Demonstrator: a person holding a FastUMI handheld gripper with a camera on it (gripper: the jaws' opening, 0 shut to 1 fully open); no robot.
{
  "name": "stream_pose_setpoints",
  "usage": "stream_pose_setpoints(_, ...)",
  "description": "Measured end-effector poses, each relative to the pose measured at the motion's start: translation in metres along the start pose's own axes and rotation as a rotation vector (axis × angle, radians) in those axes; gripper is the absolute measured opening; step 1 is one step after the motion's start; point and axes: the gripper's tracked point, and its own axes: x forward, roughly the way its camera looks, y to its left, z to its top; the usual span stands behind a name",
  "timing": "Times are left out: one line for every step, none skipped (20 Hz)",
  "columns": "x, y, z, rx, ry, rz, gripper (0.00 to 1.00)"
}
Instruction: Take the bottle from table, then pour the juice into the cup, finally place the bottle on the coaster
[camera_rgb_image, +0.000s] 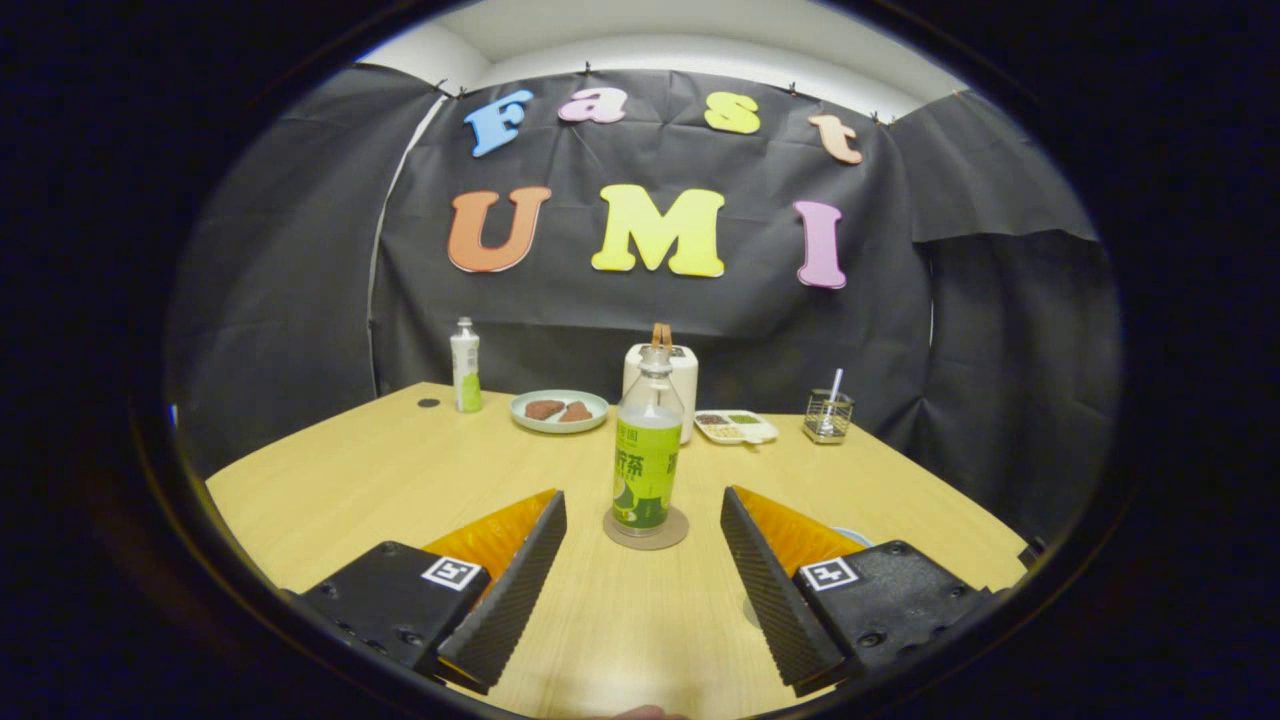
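A clear bottle (647, 450) with a green label and no cap stands upright on a round brown coaster (646, 530) on the wooden table (400, 470). My gripper (643, 505) is open, its fingers set wide to either side of the bottle's base without touching it. The bottle sits just ahead of the fingertips, centred between them. A pale rim of something round (850, 537) peeks out behind the right finger; I cannot tell whether it is the cup.
Beyond the bottle stand a white appliance (683, 375) with a brown handle, a plate (559, 411) with two brown pieces, a small white tray of food (736, 427), a wire holder (828, 415) with a straw, and a second white-and-green bottle (465, 366) at the far left.
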Motion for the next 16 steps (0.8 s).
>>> stream_pose_setpoints(-0.008,0.001,0.0,-0.004,-0.006,0.0,1.0)
stream_pose_setpoints(-0.017,0.0,0.0,-0.012,-0.01,-0.003,1.0)
stream_pose_setpoints(-0.026,0.0,0.002,-0.017,-0.017,-0.007,1.0)
stream_pose_setpoints(-0.033,0.0,0.004,-0.015,-0.026,-0.005,1.0)
stream_pose_setpoints(-0.042,0.002,0.007,-0.005,-0.037,-0.002,1.0)
stream_pose_setpoints(-0.051,0.003,0.01,0.004,-0.049,0.002,1.0)
stream_pose_setpoints(-0.061,0.003,0.014,0.011,-0.059,0.006,1.0)
stream_pose_setpoints(-0.069,0.002,0.018,0.013,-0.077,0.007,1.0)
stream_pose_setpoints(-0.079,0.001,0.024,0.01,-0.092,0.007,1.0)
stream_pose_setpoints(-0.088,-0.001,0.026,0.008,-0.104,0.003,1.0)
stream_pose_setpoints(-0.096,-0.002,0.028,0.006,-0.114,0.004,1.0)
stream_pose_setpoints(-0.104,-0.002,0.028,0.008,-0.122,0.005,1.0)
stream_pose_setpoints(-0.111,-0.003,0.03,0.019,-0.136,0.011,1.0)
stream_pose_setpoints(-0.116,-0.002,0.031,0.037,-0.148,0.021,1.0)
stream_pose_setpoints(-0.12,-0.002,0.028,0.054,-0.151,0.026,1.0)
stream_pose_setpoints(-0.123,-0.005,0.022,0.061,-0.153,0.027,1.0)
